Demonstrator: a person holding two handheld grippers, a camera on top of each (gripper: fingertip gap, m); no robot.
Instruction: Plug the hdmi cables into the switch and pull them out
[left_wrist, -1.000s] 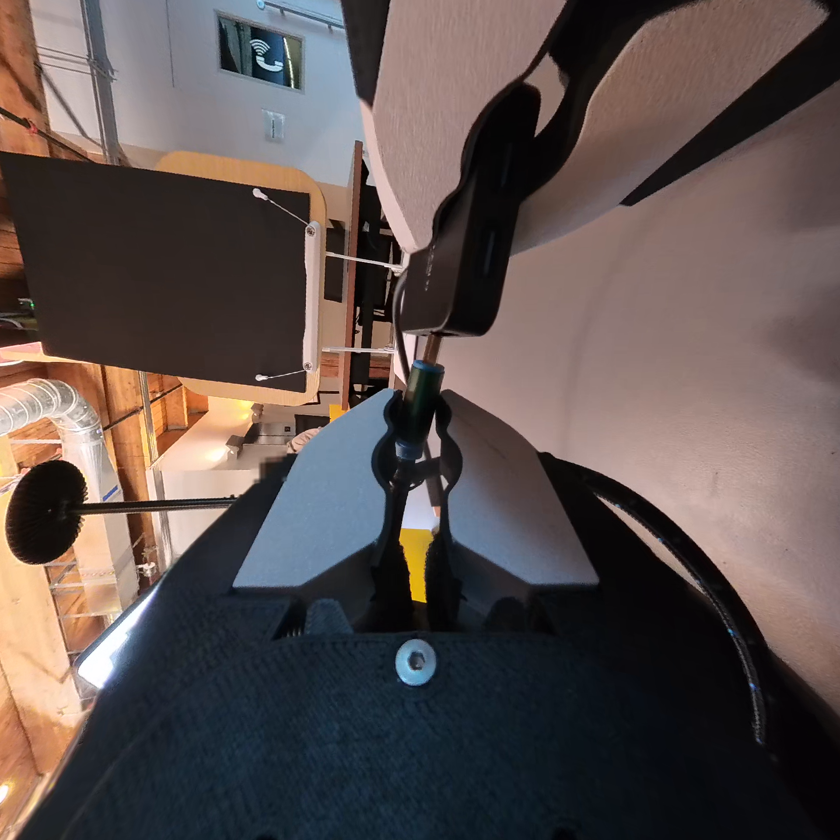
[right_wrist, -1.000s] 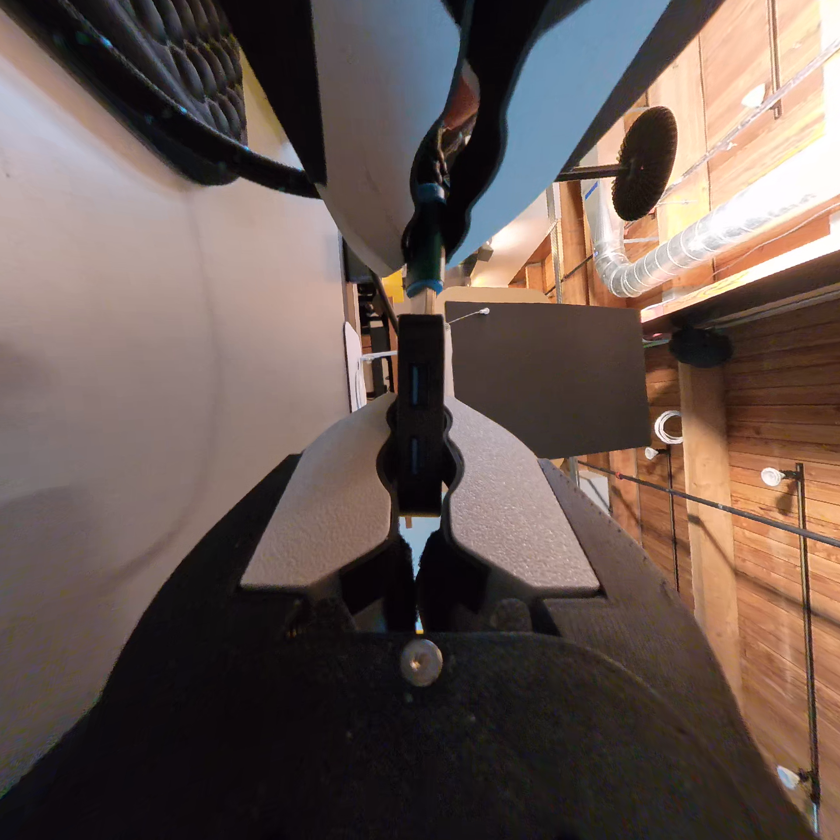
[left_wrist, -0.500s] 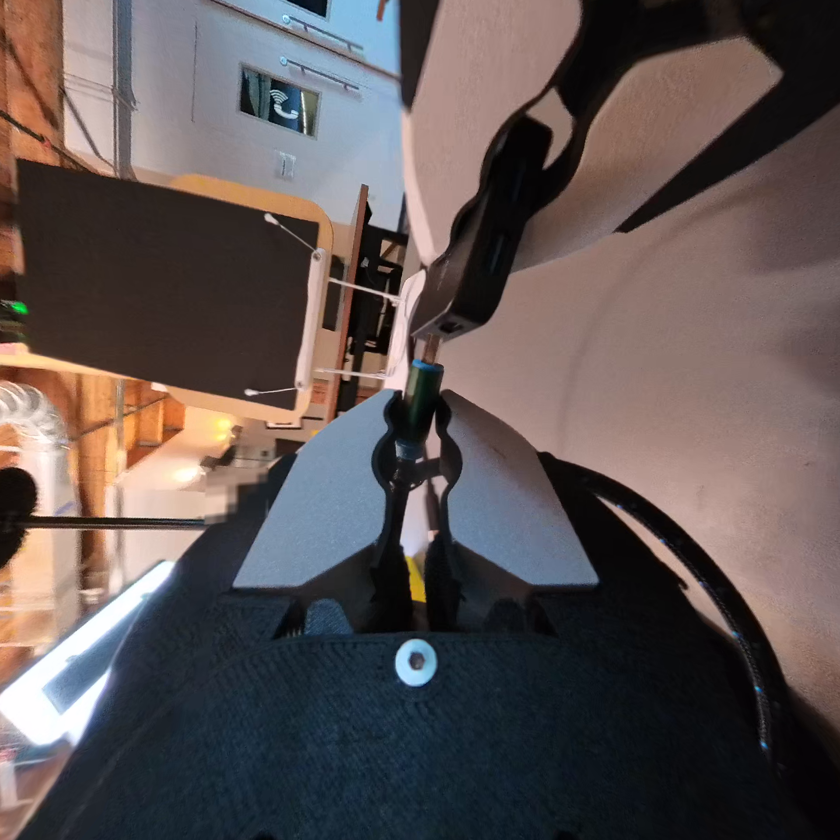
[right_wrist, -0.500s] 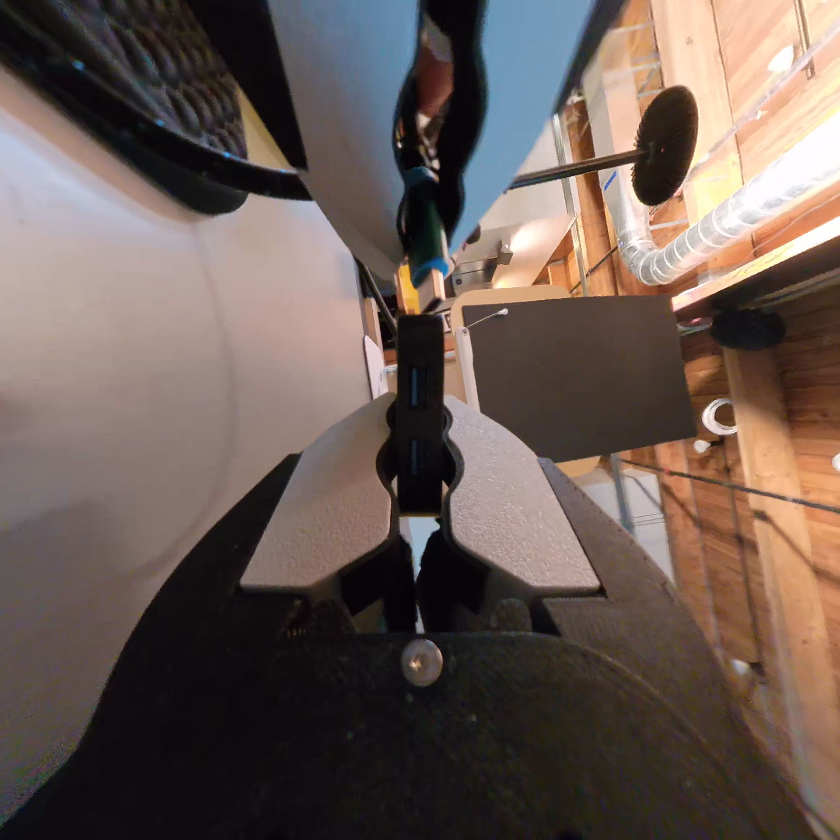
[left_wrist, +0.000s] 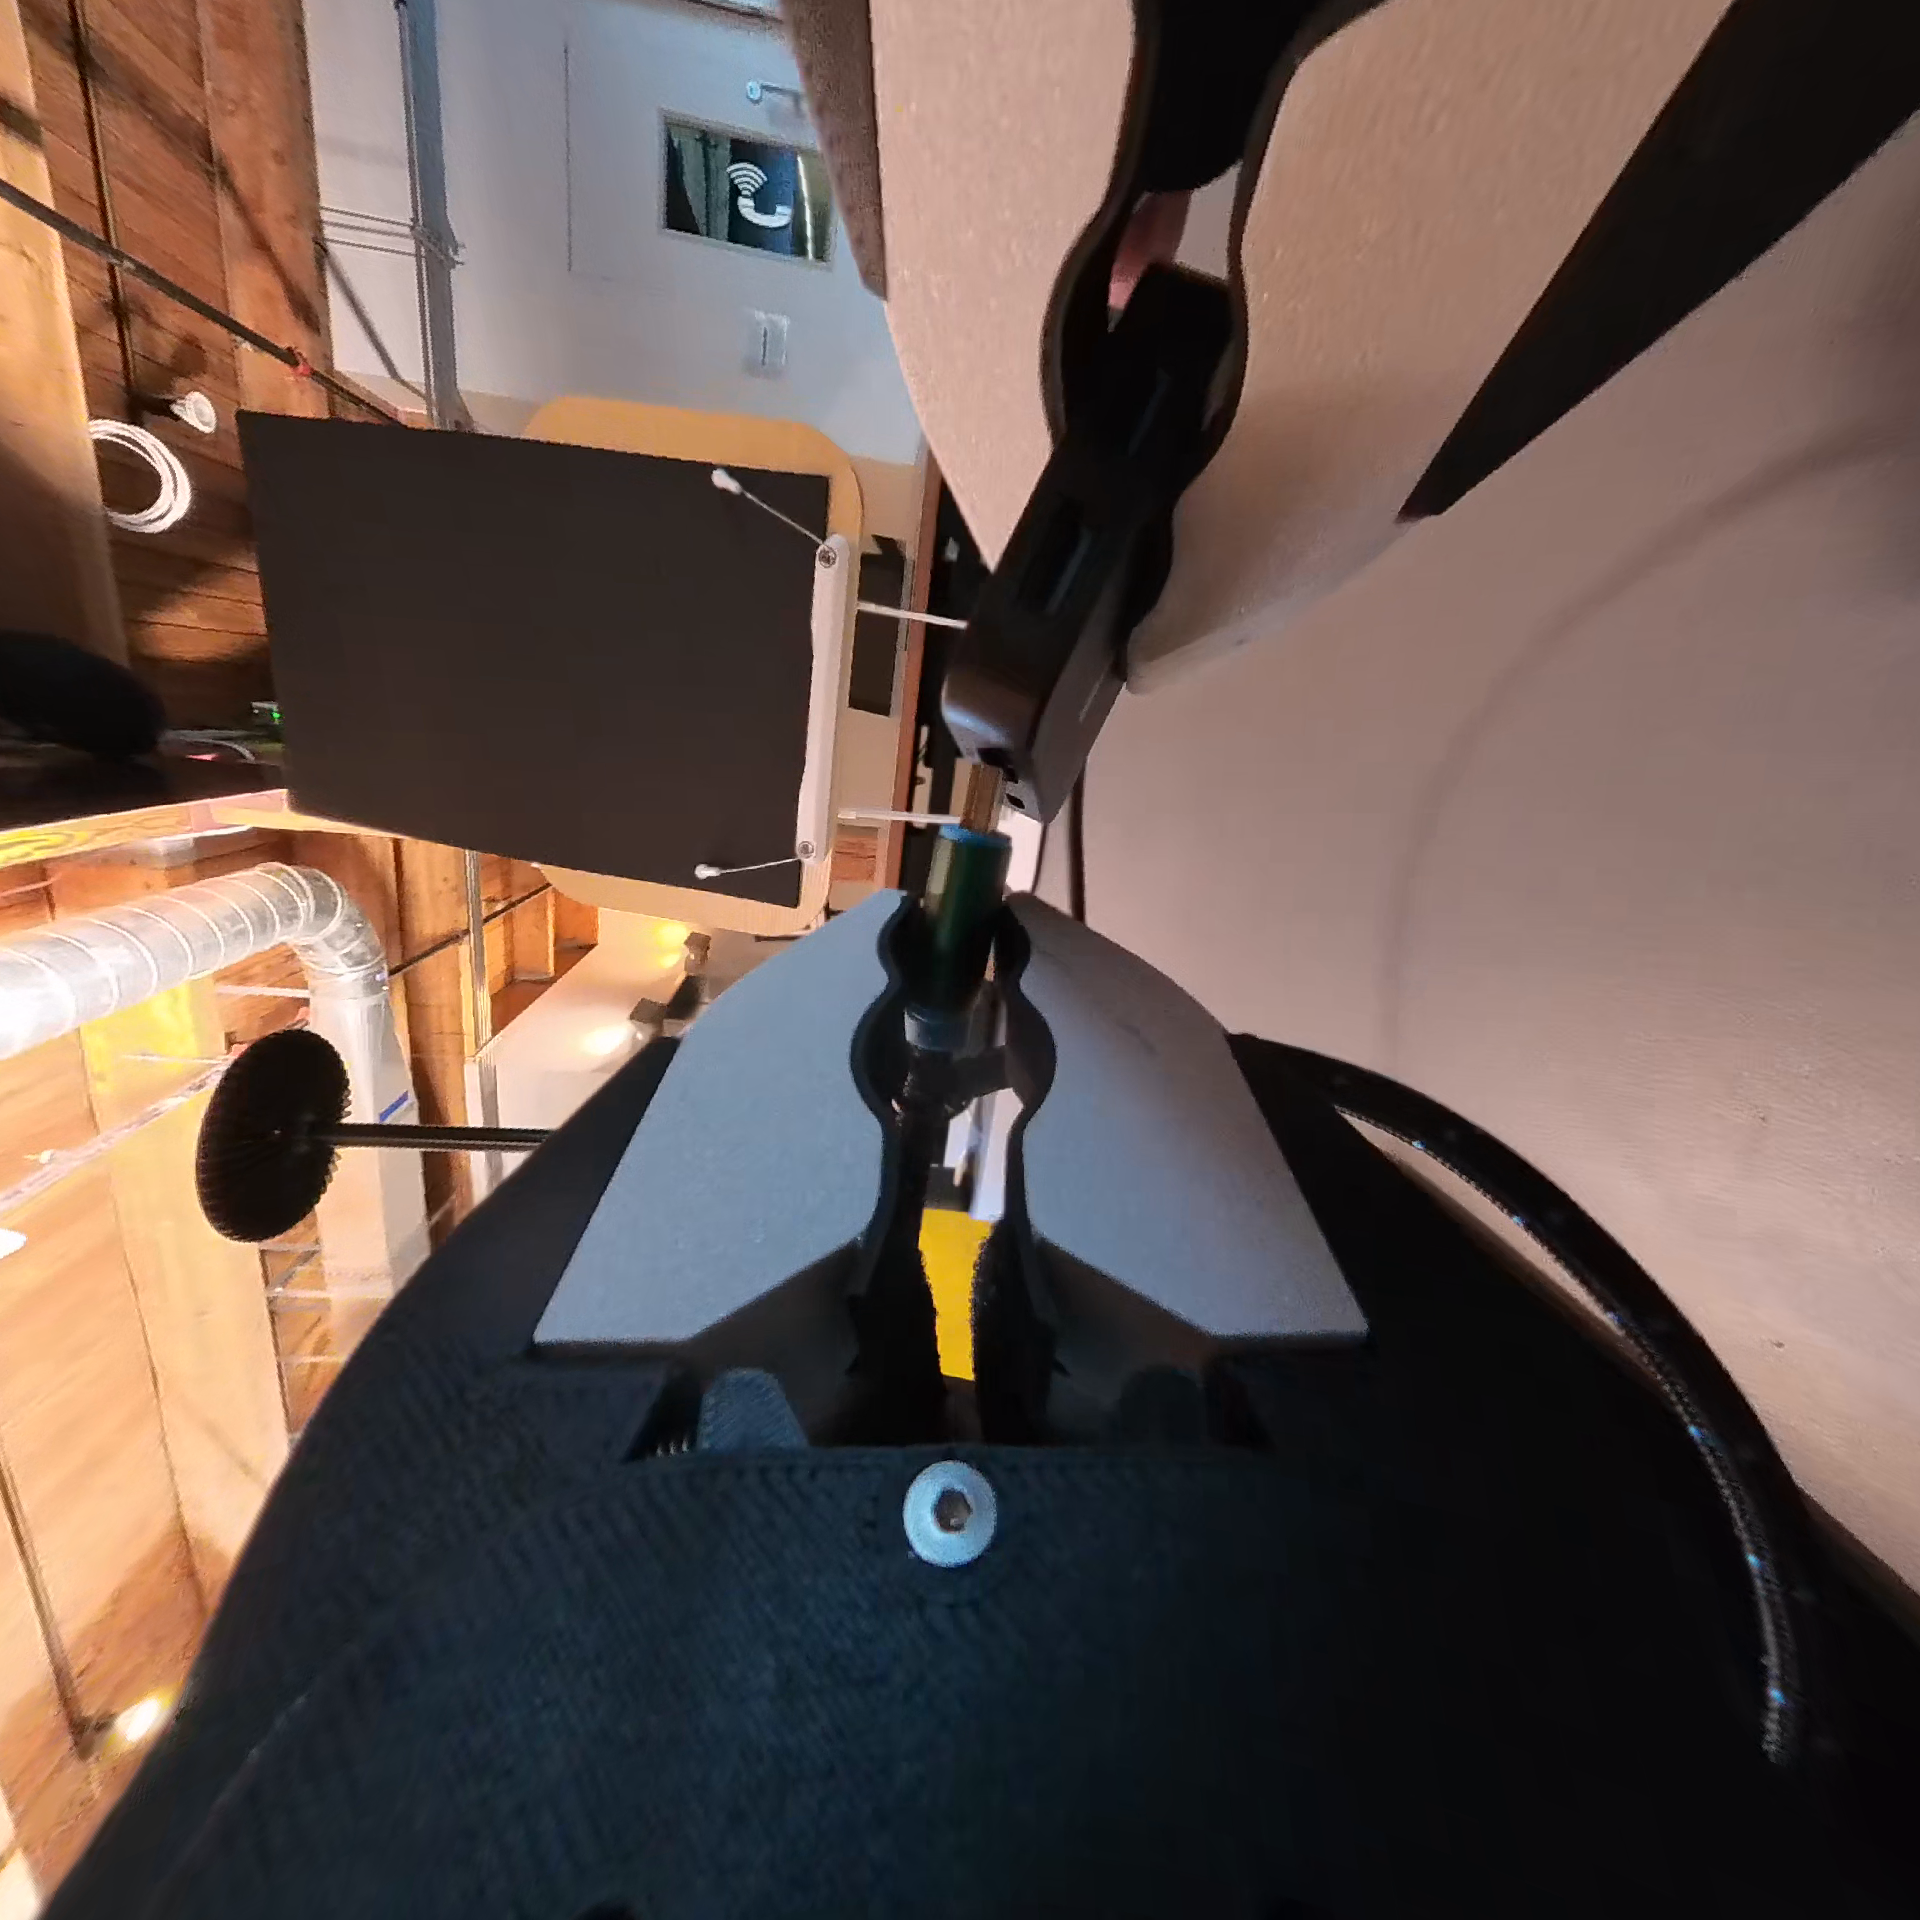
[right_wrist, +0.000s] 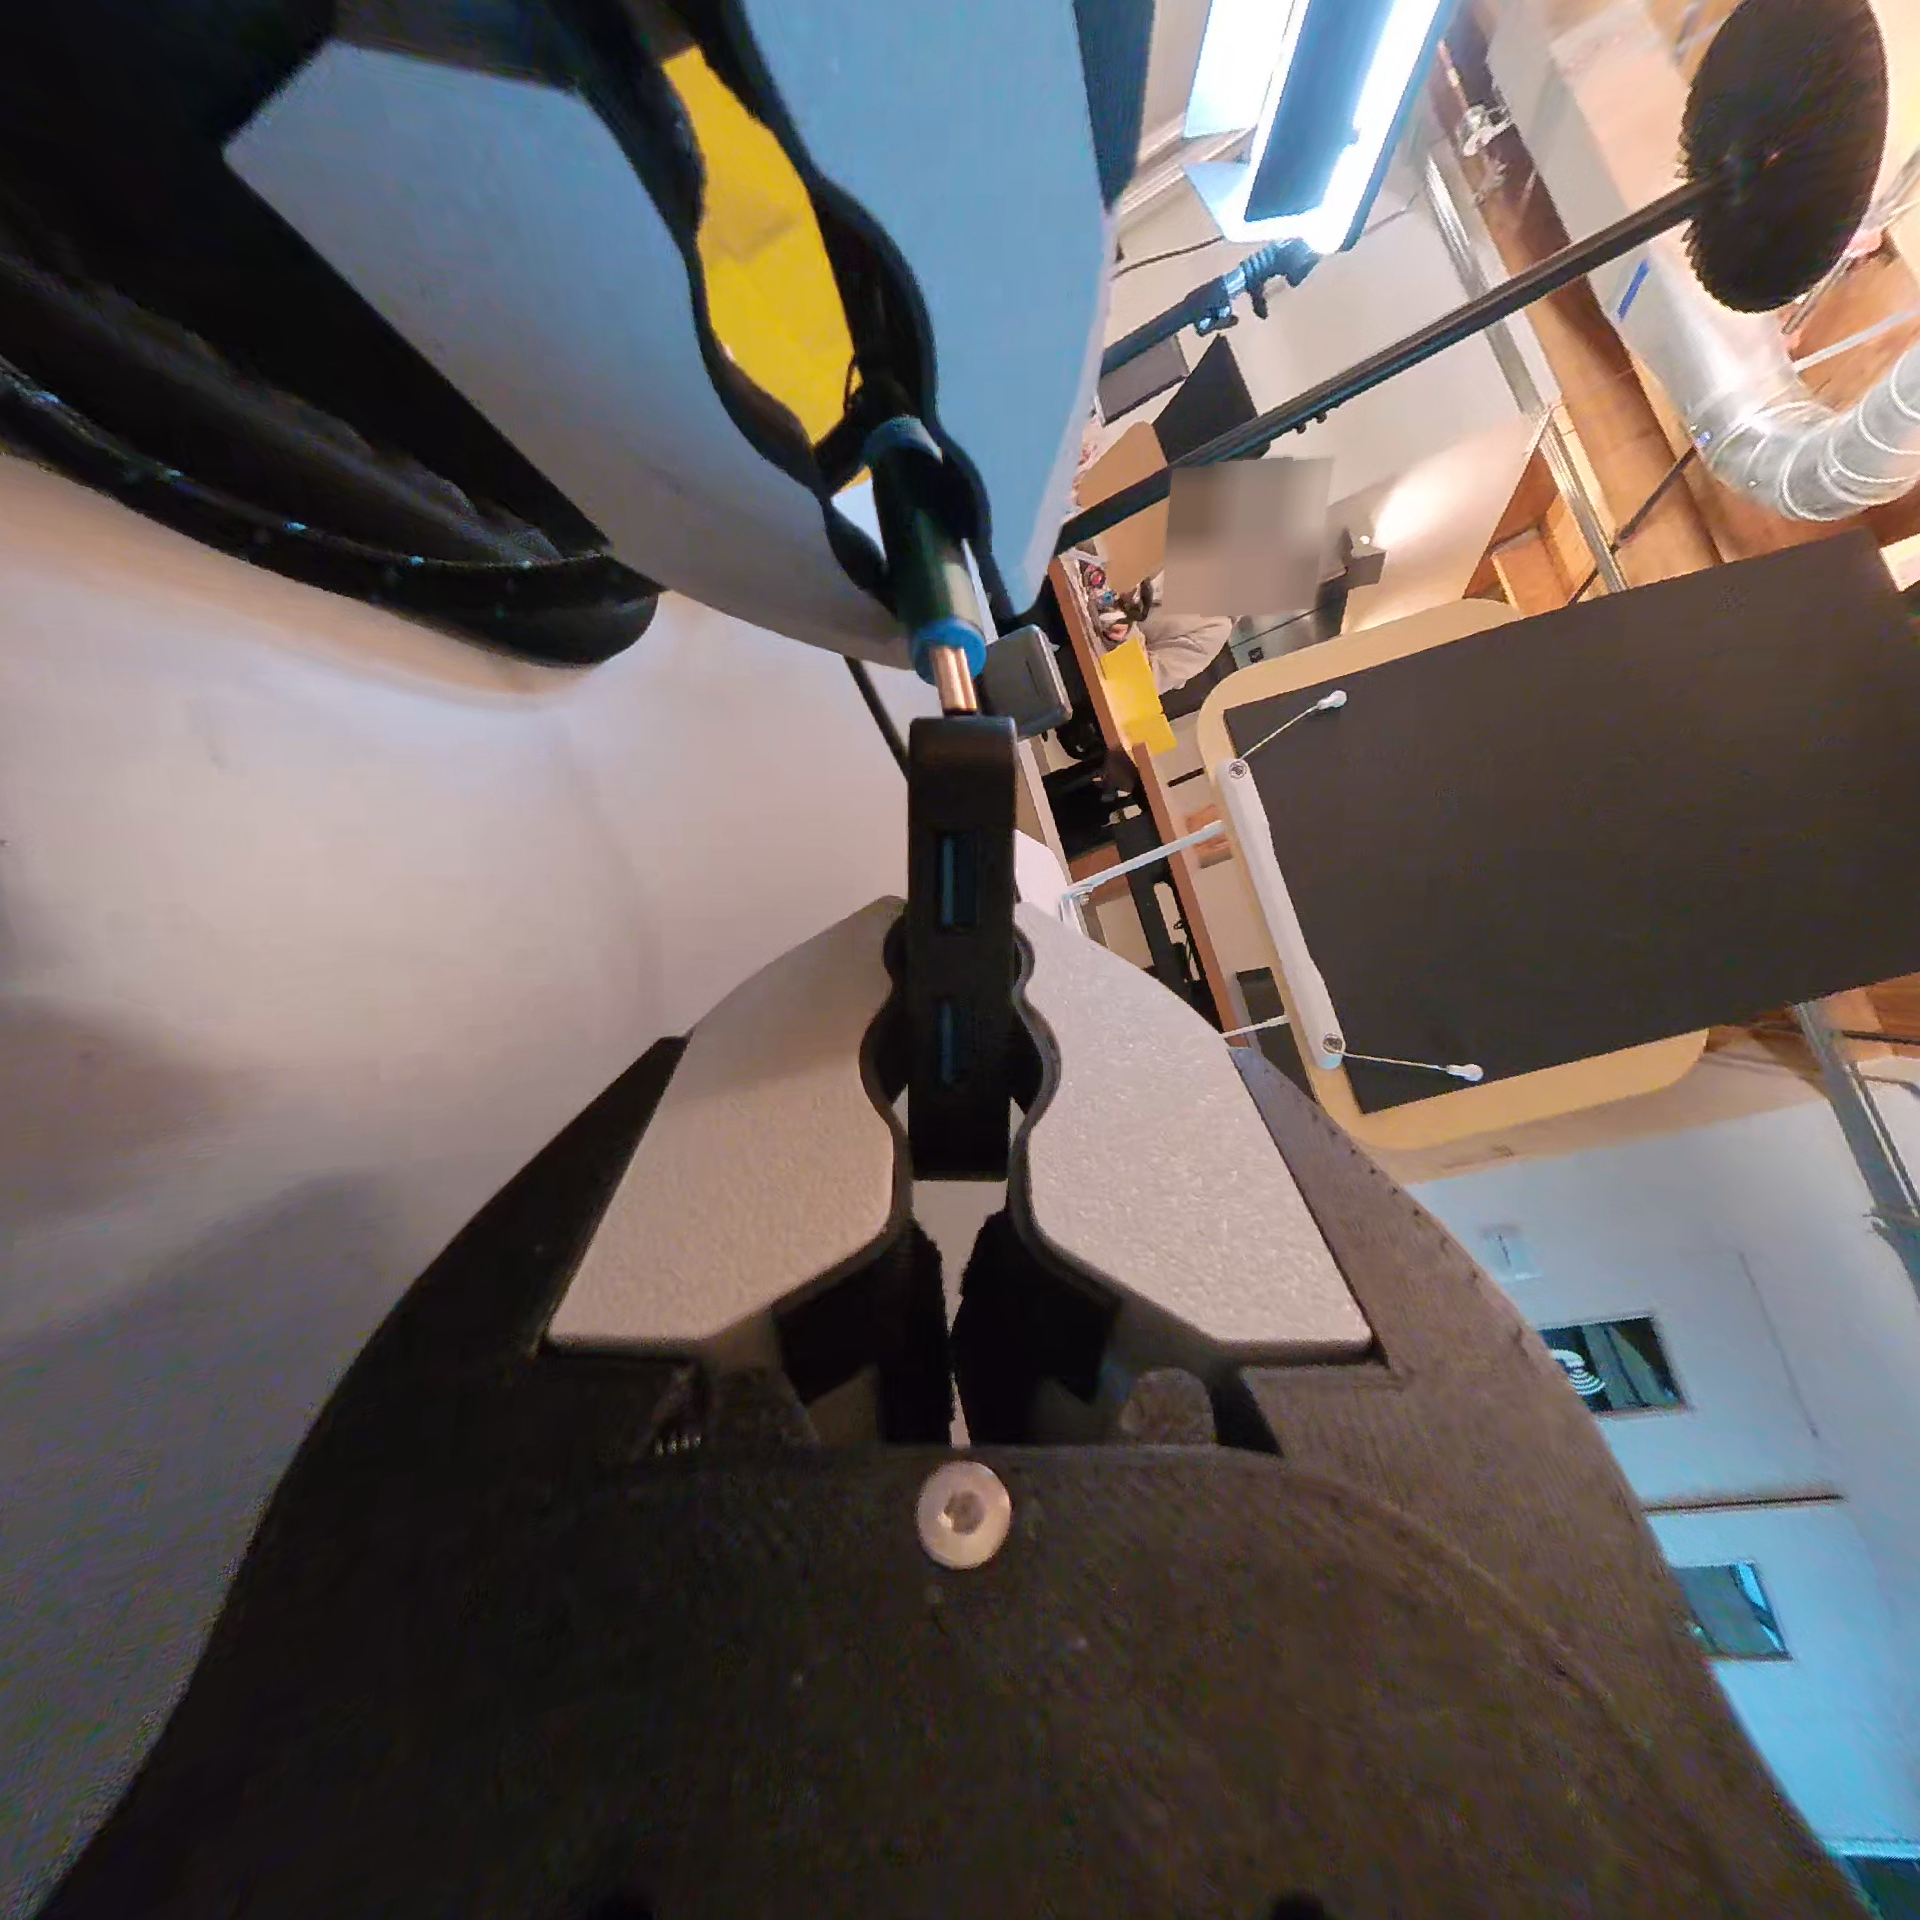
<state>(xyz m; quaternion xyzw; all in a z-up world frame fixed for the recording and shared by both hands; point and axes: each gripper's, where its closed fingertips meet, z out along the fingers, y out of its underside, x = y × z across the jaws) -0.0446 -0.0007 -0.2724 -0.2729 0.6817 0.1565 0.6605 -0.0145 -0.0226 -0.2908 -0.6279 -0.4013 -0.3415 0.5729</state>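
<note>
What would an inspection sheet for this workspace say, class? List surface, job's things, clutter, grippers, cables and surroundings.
Surface: pale, bare tabletop beside both tools.
Job's things: black switch, two blue ports facing the right wrist camera; HDMI plug, gold tip at the switch's end port, whether seated cannot be told.
Clutter: nothing seen.
Grippers: left gripper jaws shut on the plug; right gripper jaws shut on the switch.
Cables: black braided cable loops past the left gripper.
Surroundings: dark panel on a pale board, silver duct, wood-clad walls, round black disc on a rod.
</note>
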